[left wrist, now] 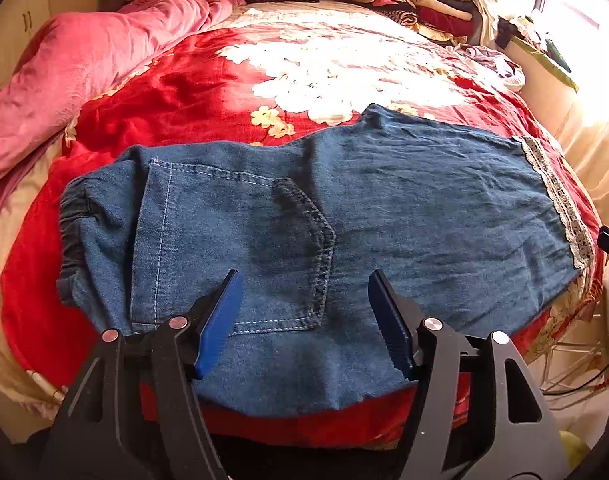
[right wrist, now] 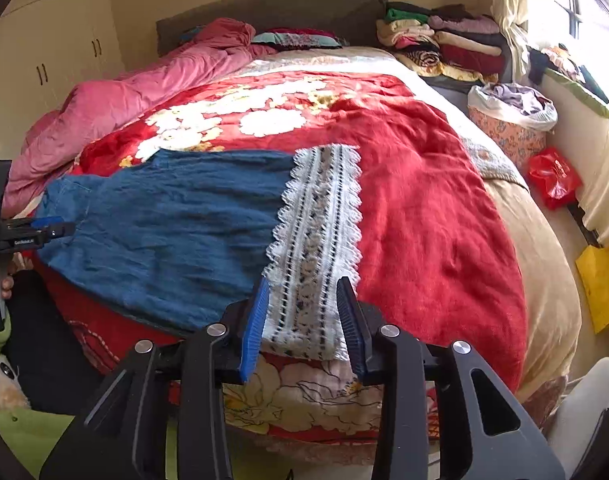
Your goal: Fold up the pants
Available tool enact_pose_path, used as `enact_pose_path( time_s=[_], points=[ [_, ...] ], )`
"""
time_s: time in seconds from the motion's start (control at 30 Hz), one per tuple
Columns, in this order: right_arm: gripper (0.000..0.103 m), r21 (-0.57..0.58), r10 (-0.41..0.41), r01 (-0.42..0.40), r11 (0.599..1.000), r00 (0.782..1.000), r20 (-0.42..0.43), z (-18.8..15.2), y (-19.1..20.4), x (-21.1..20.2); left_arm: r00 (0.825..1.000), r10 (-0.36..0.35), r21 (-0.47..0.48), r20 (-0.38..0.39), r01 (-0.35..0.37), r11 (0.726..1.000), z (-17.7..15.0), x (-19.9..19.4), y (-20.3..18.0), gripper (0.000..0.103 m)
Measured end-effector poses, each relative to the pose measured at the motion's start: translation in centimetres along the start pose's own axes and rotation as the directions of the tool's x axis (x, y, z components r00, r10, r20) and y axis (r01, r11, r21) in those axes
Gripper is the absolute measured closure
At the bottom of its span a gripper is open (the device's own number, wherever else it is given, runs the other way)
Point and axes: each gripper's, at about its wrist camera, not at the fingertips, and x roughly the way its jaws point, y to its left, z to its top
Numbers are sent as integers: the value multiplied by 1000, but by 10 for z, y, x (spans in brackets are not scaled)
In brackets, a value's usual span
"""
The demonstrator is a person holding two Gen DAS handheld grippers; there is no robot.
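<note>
Blue denim pants lie flat across the red floral blanket at the bed's near edge, elastic waistband at left, back pocket up, white lace cuff at right. My left gripper is open, hovering over the seat by the back pocket. In the right wrist view the pants end in the lace cuff. My right gripper is open, its fingers straddling the cuff's near edge. The left gripper shows at far left.
A pink duvet is bunched at the left. Stacked folded clothes sit at the bed's head on the right. A laundry basket, red bag and yellow bag stand on the floor at right.
</note>
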Motion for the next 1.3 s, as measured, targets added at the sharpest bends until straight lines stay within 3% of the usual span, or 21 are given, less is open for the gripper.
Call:
enact_pose_path(
  time_s=[0.2, 0.27, 0.33, 0.43, 0.67, 0.73, 0.97, 1.07, 1.3],
  points=[
    [62, -76, 86, -86, 993, 996, -5, 12, 45, 21, 999, -34, 121, 17, 32, 992, -8, -4, -50, 40],
    [60, -82, 111, -113, 990, 993, -27, 12, 55, 33, 1000, -18, 170, 7, 16, 985, -12, 2, -65, 33],
    [60, -91, 96, -102, 991, 993, -72, 8, 60, 46, 1000, 12, 198, -23, -7, 980, -18, 13, -71, 33],
    [60, -100, 3, -22, 995, 983, -184, -6, 54, 73, 997, 14, 178, -71, -1, 984, -21, 25, -65, 25],
    [60, -82, 20, -34, 996, 986, -168, -9, 51, 68, 998, 3, 169, -70, 9, 986, -22, 24, -62, 23],
    [56, -53, 53, -62, 997, 986, -159, -7, 48, 62, 998, 2, 174, -55, 8, 985, -22, 18, -64, 23],
    [52, -19, 78, -80, 997, 994, -75, 4, 43, 34, 1000, -27, 207, 5, 25, 978, -16, -6, -80, 23],
    [35, -8, 77, -77, 997, 996, -39, 8, 41, 24, 999, -27, 226, 18, 22, 974, -14, -12, -88, 21],
    [34, 3, 61, -61, 998, 998, 8, 15, 35, 10, 999, -29, 251, 37, 18, 968, -12, -22, -99, 16]
  ],
)
